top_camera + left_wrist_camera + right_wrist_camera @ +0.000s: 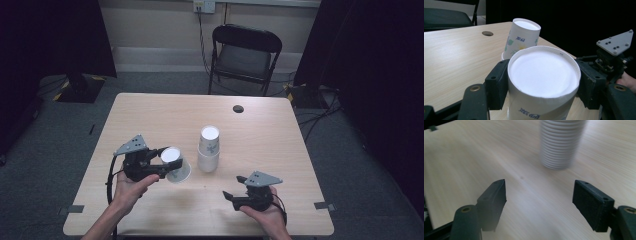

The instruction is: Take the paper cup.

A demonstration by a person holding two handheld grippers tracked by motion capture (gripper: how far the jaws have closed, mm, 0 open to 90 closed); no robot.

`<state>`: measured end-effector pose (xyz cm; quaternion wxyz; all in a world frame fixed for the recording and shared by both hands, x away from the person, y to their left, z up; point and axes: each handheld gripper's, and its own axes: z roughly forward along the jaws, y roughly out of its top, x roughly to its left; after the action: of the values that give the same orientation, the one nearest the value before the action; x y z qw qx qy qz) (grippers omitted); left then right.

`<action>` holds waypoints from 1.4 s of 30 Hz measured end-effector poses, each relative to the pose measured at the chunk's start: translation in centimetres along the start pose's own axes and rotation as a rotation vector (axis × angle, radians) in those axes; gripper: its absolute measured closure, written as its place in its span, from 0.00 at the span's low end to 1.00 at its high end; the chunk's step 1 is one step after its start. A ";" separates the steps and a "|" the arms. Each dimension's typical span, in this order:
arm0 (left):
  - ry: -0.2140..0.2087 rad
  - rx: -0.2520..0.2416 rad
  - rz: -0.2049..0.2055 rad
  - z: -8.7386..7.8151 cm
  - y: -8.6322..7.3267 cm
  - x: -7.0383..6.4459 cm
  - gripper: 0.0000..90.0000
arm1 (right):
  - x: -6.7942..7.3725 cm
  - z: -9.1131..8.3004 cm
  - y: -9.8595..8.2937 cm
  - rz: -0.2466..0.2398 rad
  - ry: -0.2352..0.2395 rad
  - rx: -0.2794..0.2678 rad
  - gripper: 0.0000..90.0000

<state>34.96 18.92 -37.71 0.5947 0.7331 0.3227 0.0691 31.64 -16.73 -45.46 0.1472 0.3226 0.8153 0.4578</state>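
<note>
Right hand-held gripper [231, 198] at near desk [150, 115] edge, jaws spread, empty. Stack of inverted cups [208, 148] blurred and top cut off in right gripper view. Left hand-held gripper [167, 162] clamped on tilted paper cup [176, 165], just left of stack; cup rim hidden.
</note>
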 end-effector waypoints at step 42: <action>-0.247 -0.003 -0.237 1.0 -0.6 -0.1 0.39 | 5.6 4.1 6.0 -0.268 0.115 -0.319 0.58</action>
<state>35.12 18.12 -38.50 0.6351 0.6918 0.3311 -0.0916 32.04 -8.12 -42.29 0.2092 0.1572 0.7751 0.5751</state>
